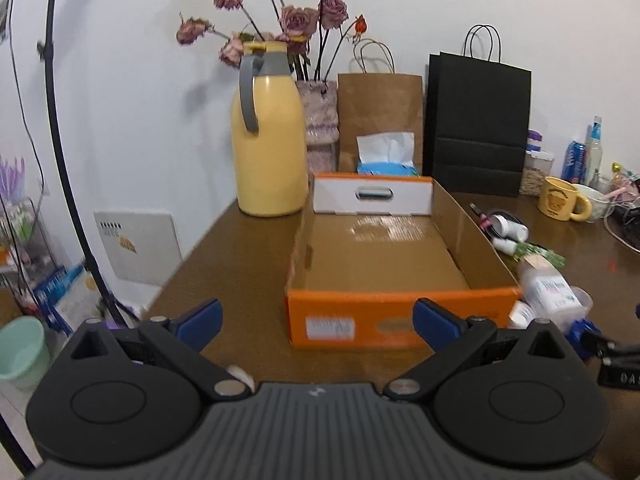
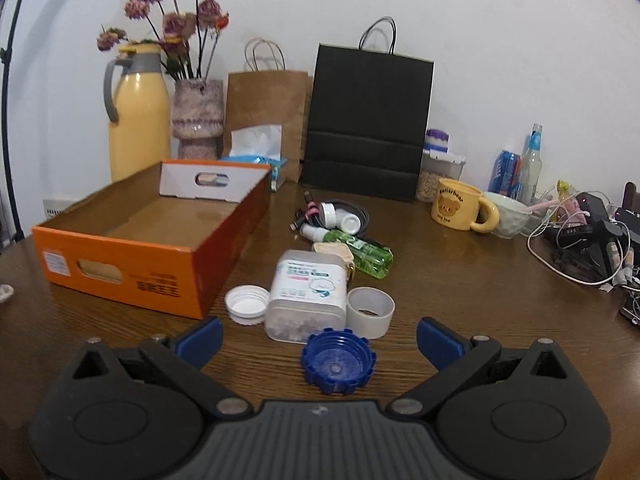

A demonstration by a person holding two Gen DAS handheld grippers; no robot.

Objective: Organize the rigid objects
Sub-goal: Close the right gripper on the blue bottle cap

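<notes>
so, right gripper (image 2: 318, 340): jaws wide apart, empty, low over table, blue cap (image 2: 338, 364) between them
left gripper (image 1: 316, 320): jaws apart too, empty, facing orange box (image 1: 400, 316)
box: open, nothing inside
blue cap: ribbed rim, light, stiff plastic prob; pinch across the ribs, shouldn't slip
clear tub (image 2: 306, 300): just behind cap, smooth sides, bulkier; take across narrow width
white cup (image 2: 370, 312): touching tub's side, thin wall, light

Even, soft indoor light, pale glare on the box floor (image 1: 380, 228) ahead of the claw, fisheye bending at edges, slight blur throughout
</notes>
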